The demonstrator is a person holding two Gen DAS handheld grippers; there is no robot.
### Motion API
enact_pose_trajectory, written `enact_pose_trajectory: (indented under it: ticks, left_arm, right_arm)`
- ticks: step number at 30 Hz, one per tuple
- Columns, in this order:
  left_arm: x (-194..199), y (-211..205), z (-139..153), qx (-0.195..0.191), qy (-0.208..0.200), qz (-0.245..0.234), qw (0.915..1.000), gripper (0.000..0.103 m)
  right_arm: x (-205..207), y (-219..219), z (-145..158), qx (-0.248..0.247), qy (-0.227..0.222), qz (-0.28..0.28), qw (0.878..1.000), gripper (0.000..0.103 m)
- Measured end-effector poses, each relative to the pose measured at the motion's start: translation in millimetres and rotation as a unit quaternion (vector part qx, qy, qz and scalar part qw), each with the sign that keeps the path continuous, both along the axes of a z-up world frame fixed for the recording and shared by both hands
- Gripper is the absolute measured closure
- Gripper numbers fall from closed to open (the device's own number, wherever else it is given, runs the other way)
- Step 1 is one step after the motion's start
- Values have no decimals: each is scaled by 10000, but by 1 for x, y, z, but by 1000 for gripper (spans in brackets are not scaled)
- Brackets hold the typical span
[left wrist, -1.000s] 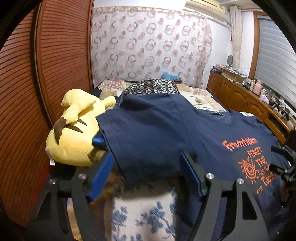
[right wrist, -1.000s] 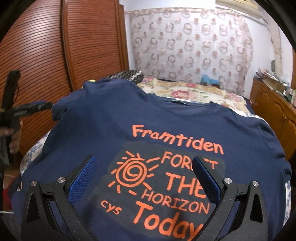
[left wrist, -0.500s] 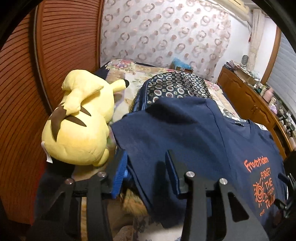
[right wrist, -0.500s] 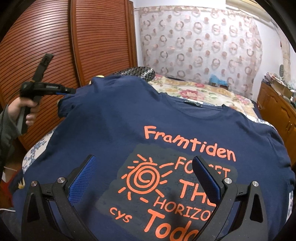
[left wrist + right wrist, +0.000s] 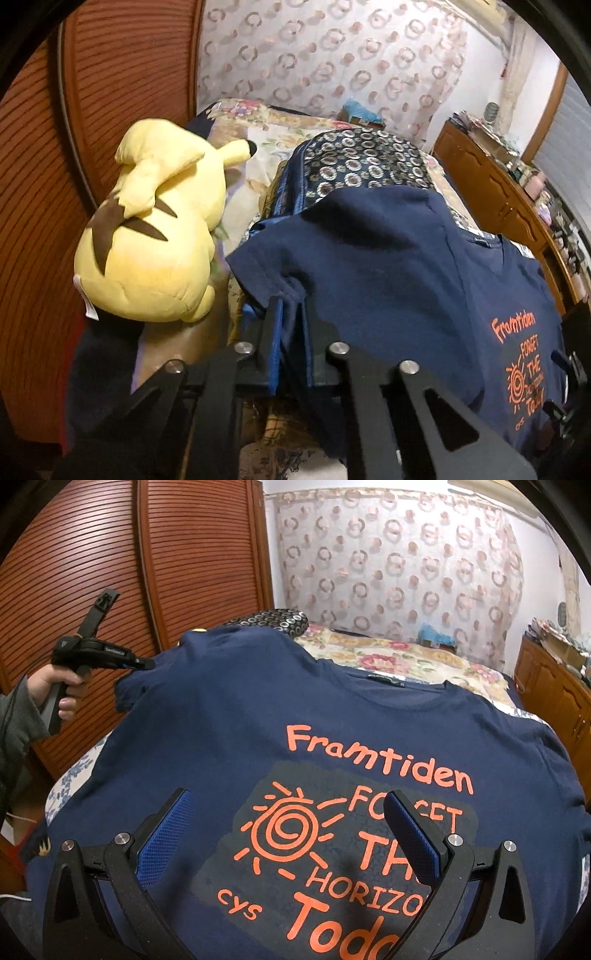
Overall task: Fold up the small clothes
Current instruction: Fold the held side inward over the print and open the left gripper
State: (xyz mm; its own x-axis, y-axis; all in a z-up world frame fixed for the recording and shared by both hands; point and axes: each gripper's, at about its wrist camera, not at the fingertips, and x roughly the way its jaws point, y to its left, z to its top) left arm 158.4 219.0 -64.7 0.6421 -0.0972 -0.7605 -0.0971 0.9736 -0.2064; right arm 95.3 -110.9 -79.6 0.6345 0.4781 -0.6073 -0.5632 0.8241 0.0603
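Observation:
A navy T-shirt [image 5: 388, 266] with an orange "Framtiden" print lies face up on the bed, and it fills the right wrist view [image 5: 240, 709]. My left gripper [image 5: 290, 302] is at the shirt's left sleeve, its jaws closing tight on the sleeve hem, which bunches between the pads. The right wrist view shows that same left gripper [image 5: 142, 662] at the sleeve's edge, held by a person's hand [image 5: 62, 690]. My right gripper [image 5: 288, 797] hovers open over the sun print, nothing between its blue pads.
A yellow plush toy [image 5: 147, 236] lies left of the sleeve by the slatted wooden wardrobe doors [image 5: 92, 554]. A ring-patterned dark cushion [image 5: 369, 162] sits under the shirt's far shoulder. A floral bedspread [image 5: 388, 657] runs to the curtain. A wooden dresser [image 5: 498, 199] lines the right.
My left gripper moved in toward the left sleeve and went from wide open to shut on its hem. The right gripper stayed open over the print.

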Motion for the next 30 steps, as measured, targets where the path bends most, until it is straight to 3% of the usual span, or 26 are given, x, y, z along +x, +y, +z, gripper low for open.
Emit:
enact_pose_trajectory:
  ticks: [5,12,17,23,26,30]
  left_arm:
    - [-10,-12,25,289,-369,-103,9988,102]
    - [-10,-42,67,304,-852,-489,9947,102]
    - [-2,-94,92,296,-1024,-1039,9889,102]
    - [11,-172,112,432,-1115,-1823,9759,102]
    - [15,-194,110,647,-1028,-2029,9716,94]
    - [9,-192,107,580,-1047,-2066,9711,77]
  right_arm:
    - [0,-4,-2,33,25,-42,10000,0]
    - [1,-11,1,83,-2,-117,9999,0]
    - [0,-21,7,125,-87,-225,9996,0]
    - [4,-39,9,203,-84,-418,9989,0]
    - [5,-44,8,214,-58,-474,9986,0]
    - [5,-51,7,202,-71,-517,9984,0]
